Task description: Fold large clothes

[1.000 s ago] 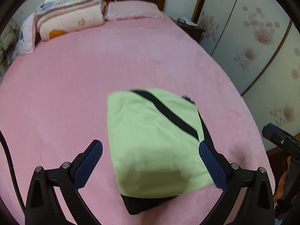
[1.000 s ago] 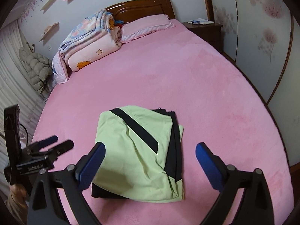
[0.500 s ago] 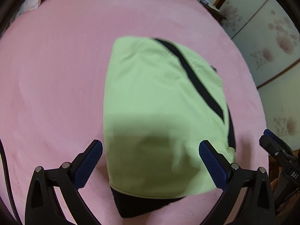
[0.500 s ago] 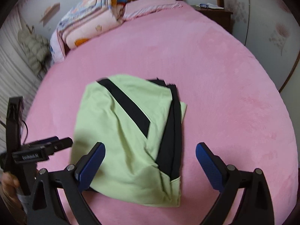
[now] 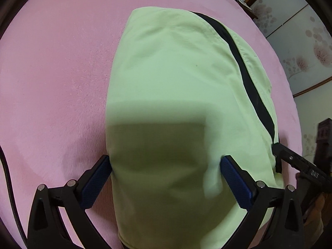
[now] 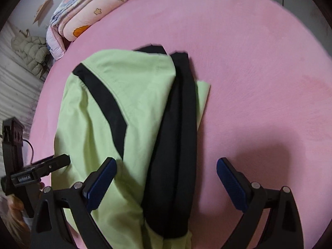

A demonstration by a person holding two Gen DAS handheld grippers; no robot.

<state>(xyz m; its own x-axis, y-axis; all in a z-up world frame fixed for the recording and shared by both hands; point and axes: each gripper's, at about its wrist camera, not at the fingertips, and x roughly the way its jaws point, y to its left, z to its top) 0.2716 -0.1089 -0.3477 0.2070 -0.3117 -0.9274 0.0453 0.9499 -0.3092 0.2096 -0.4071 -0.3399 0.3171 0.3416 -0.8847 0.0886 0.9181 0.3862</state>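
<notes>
1. Both grippers have descended toward the folded garment [image 5: 176, 103]; it now fills frame centre on the pink bed [image 5: 51, 72].
2. Left gripper [image 5: 166, 178]: spread, straddling the near edge, positioned to grasp.
3. Right gripper [image 6: 166, 182]: spread over the black band [image 6: 176, 145].

Light green garment [image 5: 176, 95] with black stripe [image 6: 103, 101] (black panels along one side), folded into a compact bundle. Lies flat on pink bed [image 6: 259, 72].
</notes>
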